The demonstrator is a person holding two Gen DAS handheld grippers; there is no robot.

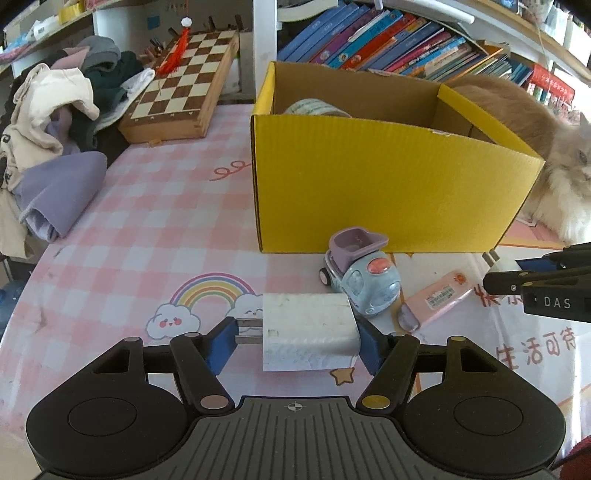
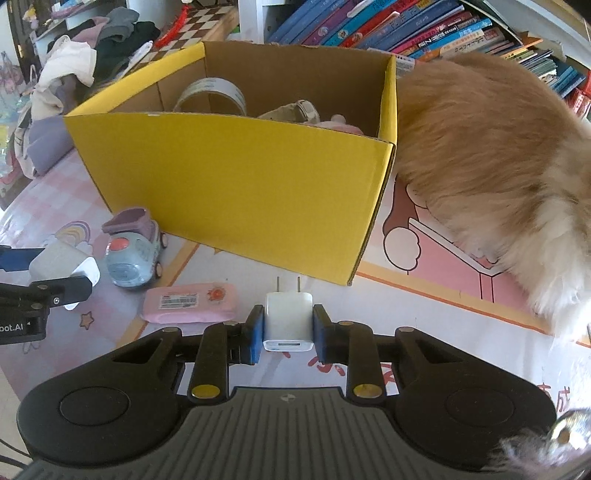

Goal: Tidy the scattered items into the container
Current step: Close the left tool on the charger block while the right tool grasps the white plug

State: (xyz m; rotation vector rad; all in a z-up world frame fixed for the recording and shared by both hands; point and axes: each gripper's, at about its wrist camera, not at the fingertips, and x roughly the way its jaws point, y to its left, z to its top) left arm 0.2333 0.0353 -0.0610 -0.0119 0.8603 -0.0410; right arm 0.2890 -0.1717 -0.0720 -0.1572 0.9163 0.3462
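Here, two handheld grippers work over a pink checked tablecloth (image 1: 155, 229). At the far left, around nine o'clock, lies a heap of clothes (image 1: 55, 147), with a folded chessboard (image 1: 181, 85) behind it at eleven o'clock. The left gripper (image 1: 295, 338) sits at six o'clock in its own view, its blue pads pressed against a large white charger (image 1: 308, 334) turned sideways, prongs pointing left. Just beyond it, at about one o'clock, a pale blue toy car (image 1: 360, 277) with a purple top stands in front of the yellow cardboard box (image 1: 388, 192), and a pink eraser (image 1: 432, 301) lies just beside the car to its right. The box fills the centre at twelve o'clock; inside it a roll of tape (image 2: 210, 96) leans against the back wall beside other items too hidden to name. The right gripper (image 2: 288, 330) is clamped on a small white plug adapter (image 2: 289, 319), prongs aimed forward at the box's near wall. At two o'clock a fluffy orange and white cat (image 2: 498, 166) lies against the box, and rows of books (image 2: 406, 26) fill the shelf behind.
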